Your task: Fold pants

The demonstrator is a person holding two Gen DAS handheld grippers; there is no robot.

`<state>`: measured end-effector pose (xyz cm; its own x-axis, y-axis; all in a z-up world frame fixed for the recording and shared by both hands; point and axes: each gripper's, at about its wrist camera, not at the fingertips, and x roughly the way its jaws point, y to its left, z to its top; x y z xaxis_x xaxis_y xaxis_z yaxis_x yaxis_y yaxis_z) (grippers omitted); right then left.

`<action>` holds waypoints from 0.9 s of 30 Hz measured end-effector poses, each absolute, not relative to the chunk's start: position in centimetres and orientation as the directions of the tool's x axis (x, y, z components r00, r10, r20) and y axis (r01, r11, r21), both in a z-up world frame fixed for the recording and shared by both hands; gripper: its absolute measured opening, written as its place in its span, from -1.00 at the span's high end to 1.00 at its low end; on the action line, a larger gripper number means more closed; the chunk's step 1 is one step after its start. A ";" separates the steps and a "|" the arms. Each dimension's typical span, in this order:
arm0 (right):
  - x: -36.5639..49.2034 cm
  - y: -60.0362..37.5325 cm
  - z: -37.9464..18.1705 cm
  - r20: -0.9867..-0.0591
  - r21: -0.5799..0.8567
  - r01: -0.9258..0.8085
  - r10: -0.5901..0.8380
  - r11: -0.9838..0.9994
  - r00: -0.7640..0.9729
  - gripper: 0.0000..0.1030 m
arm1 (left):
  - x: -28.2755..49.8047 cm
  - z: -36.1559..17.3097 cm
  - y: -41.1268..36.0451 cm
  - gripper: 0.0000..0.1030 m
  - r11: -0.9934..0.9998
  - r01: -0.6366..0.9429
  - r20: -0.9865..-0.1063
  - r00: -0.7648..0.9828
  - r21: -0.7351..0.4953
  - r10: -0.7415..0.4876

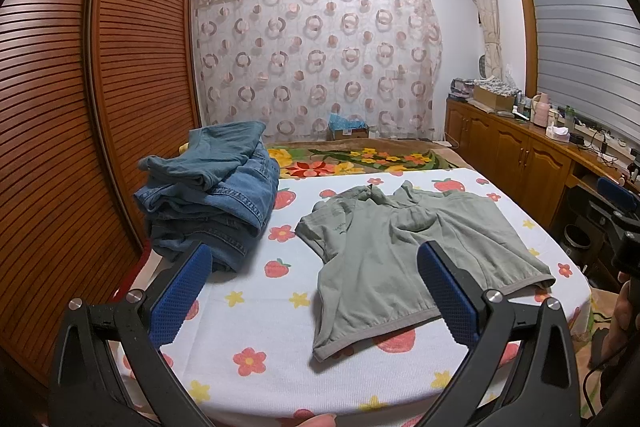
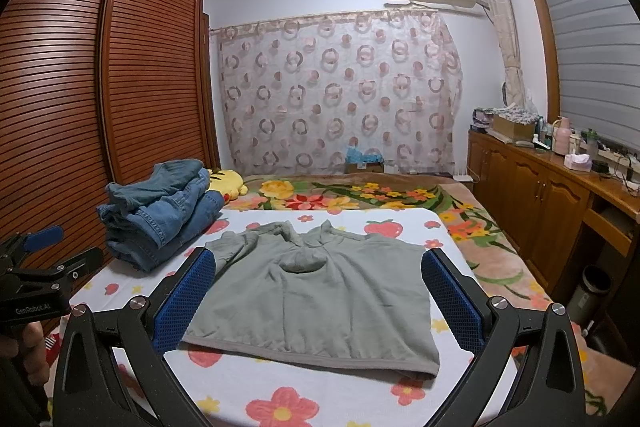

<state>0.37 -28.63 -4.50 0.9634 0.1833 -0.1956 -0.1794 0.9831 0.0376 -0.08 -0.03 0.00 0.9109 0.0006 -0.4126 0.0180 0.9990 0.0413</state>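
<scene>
A grey-green pair of short pants (image 1: 404, 247) lies spread flat on the flower-print sheet (image 1: 280, 327), waistband toward me and legs toward the far side. It also shows in the right wrist view (image 2: 316, 295). My left gripper (image 1: 316, 291) is open and empty, held above the sheet near the pants' left waistband corner. My right gripper (image 2: 318, 299) is open and empty, hovering over the pants' waistband. The left gripper shows at the left edge of the right wrist view (image 2: 44, 259), and the right gripper at the right edge of the left wrist view (image 1: 616, 211).
A stack of folded blue jeans (image 1: 212, 195) sits at the sheet's back left, also in the right wrist view (image 2: 160, 211). A yellow plush toy (image 2: 224, 183) lies behind it. A wooden wardrobe (image 1: 100, 107) stands left, wooden cabinets (image 1: 520, 155) right, a bin (image 2: 592, 295) beside the bed.
</scene>
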 end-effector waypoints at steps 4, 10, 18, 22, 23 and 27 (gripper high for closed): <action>0.4 -28.6 -4.5 -0.195 0.038 -0.179 0.183 0.983 0.963 -1.00 | -0.1 0.0 0.0 -0.99 0.999 0.019 -0.412 0.911 0.041 -0.001; 0.4 -28.6 -4.5 -0.195 0.038 -0.180 0.184 0.983 0.963 -1.00 | -0.1 0.0 0.0 -0.99 0.999 0.019 -0.412 0.911 0.041 0.000; 0.3 -28.6 -4.5 -0.194 0.038 -0.180 0.184 0.983 0.964 -1.00 | -0.1 0.0 0.0 -0.99 0.999 0.020 -0.412 0.911 0.037 -0.004; 0.3 -28.6 -4.5 -0.194 0.038 -0.180 0.184 0.983 0.964 -1.00 | -0.1 0.0 0.0 -0.99 0.999 0.020 -0.411 0.912 0.037 -0.003; 0.3 -28.6 -4.5 -0.195 0.039 -0.180 0.184 0.983 0.963 -1.00 | -0.1 0.0 0.0 -0.99 0.999 0.020 -0.411 0.912 0.037 -0.003; 0.3 -28.6 -4.5 -0.195 0.038 -0.180 0.184 0.983 0.963 -1.00 | -0.1 0.0 0.0 -0.99 0.999 0.020 -0.411 0.912 0.037 -0.003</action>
